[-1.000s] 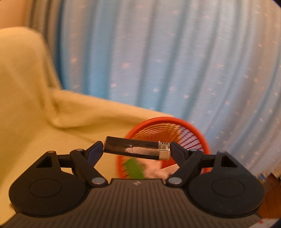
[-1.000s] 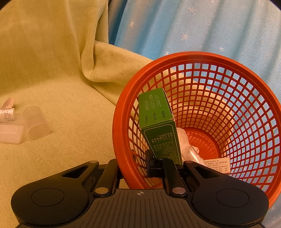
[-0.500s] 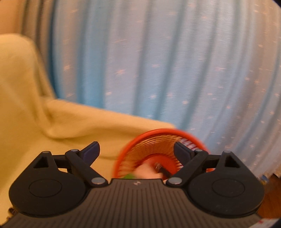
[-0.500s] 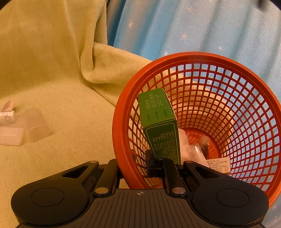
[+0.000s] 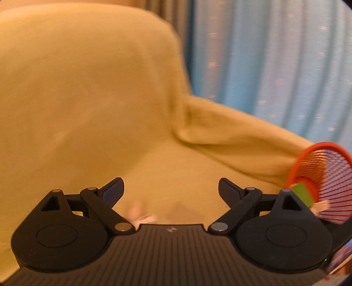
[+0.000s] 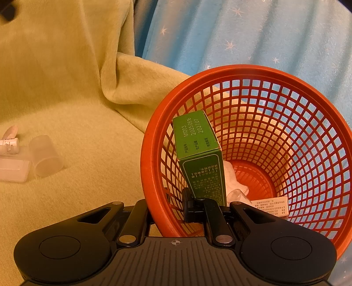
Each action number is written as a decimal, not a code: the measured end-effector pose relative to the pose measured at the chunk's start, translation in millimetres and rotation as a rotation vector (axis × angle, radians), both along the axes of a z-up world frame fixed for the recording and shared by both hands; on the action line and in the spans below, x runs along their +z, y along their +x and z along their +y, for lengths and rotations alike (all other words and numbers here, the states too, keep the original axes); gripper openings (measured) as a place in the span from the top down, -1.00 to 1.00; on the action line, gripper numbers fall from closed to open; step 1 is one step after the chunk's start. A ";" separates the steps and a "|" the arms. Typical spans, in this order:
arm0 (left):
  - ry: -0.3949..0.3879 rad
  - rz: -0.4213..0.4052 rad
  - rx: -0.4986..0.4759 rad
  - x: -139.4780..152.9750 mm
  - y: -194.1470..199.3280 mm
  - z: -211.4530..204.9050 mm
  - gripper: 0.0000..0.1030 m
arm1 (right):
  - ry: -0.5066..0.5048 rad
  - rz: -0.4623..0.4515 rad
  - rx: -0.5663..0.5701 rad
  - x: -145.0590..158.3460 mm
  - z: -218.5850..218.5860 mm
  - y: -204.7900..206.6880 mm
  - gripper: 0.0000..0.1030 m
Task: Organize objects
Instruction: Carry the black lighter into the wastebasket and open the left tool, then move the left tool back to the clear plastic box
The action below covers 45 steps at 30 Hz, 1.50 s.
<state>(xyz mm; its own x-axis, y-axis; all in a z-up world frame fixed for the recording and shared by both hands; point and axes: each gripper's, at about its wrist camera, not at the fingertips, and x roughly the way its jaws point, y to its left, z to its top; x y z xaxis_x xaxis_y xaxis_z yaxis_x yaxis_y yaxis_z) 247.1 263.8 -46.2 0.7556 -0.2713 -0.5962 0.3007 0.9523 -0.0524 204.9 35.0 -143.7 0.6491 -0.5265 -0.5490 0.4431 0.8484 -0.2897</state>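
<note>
A red mesh basket [image 6: 286,92] sits tilted on a yellow-green sofa cover [image 6: 77,176]. In it are a green box [image 6: 198,154], white paper and a small white carton [image 6: 270,204]. My right gripper [image 6: 171,211] is shut on the basket's near rim. My left gripper [image 5: 171,193] is open and empty above the sofa seat, with the basket [image 5: 325,176] at its far right. A blurred pale object [image 5: 140,215] lies just below its fingers. A clear plastic cup [image 6: 45,155], a clear flat box [image 6: 13,167] and a small white bottle [image 6: 8,143] lie on the seat to the left.
A blue star-patterned curtain [image 6: 253,33] hangs behind the sofa. The sofa backrest [image 5: 88,88] rises ahead of the left gripper. A dark blurred shape [image 6: 6,10] shows at the top left of the right wrist view.
My left gripper held a black lighter over the basket, opened and dropped it in, then swung left over the sofa seat. The right gripper kept its hold on the basket rim.
</note>
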 end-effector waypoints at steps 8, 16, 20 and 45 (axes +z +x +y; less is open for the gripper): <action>0.040 0.056 0.121 -29.7 0.4 50.3 -0.77 | -0.005 0.006 0.001 -1.2 0.7 0.1 0.85; 0.023 0.124 0.102 -70.6 5.9 33.3 -0.78 | -0.008 0.009 0.000 -2.1 1.2 0.8 0.85; 0.017 0.158 0.068 -92.0 14.1 14.3 -0.81 | -0.006 0.007 -0.001 -2.3 0.8 0.5 0.85; 0.118 0.242 0.005 -162.1 43.4 -24.6 -0.71 | 0.002 0.001 -0.005 0.2 -2.7 2.7 0.85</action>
